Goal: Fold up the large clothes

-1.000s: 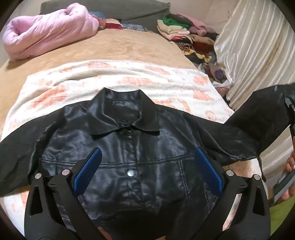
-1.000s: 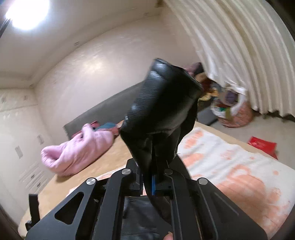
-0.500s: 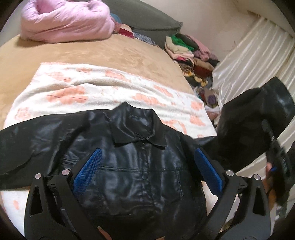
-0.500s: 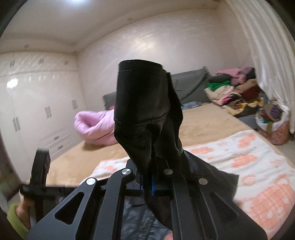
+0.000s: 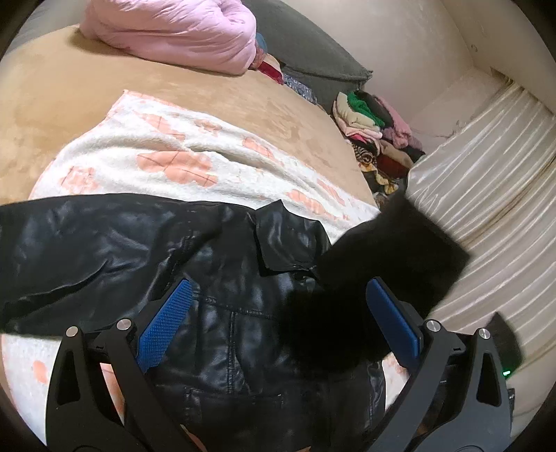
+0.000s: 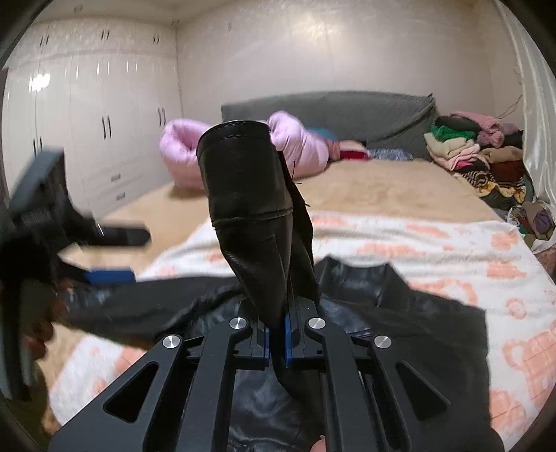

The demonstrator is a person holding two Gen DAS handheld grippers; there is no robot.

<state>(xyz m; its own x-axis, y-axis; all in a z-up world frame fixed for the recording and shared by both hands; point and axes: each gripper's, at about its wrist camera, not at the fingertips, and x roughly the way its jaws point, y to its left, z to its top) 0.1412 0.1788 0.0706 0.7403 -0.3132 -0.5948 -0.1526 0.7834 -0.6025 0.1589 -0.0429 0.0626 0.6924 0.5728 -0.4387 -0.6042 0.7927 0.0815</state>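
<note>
Right wrist view: right tool [image 6: 277, 339] clamped tight on the cuffed sleeve [image 6: 243, 180] of a glossy black leather jacket [image 5: 215, 306] | jacket lies front-up on a white, orange-patterned blanket [image 5: 166, 156] on the bed | left tool [image 5: 278, 327] gapes wide above the jacket, holding nothing.

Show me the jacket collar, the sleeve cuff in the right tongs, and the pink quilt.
jacket collar [image 5: 288, 240], left wrist view, on the collar's flap.
sleeve cuff [image 6: 239, 167], right wrist view, on the cuff band above the stitching.
pink quilt [image 5: 173, 31], left wrist view, on its bunched middle.
</note>
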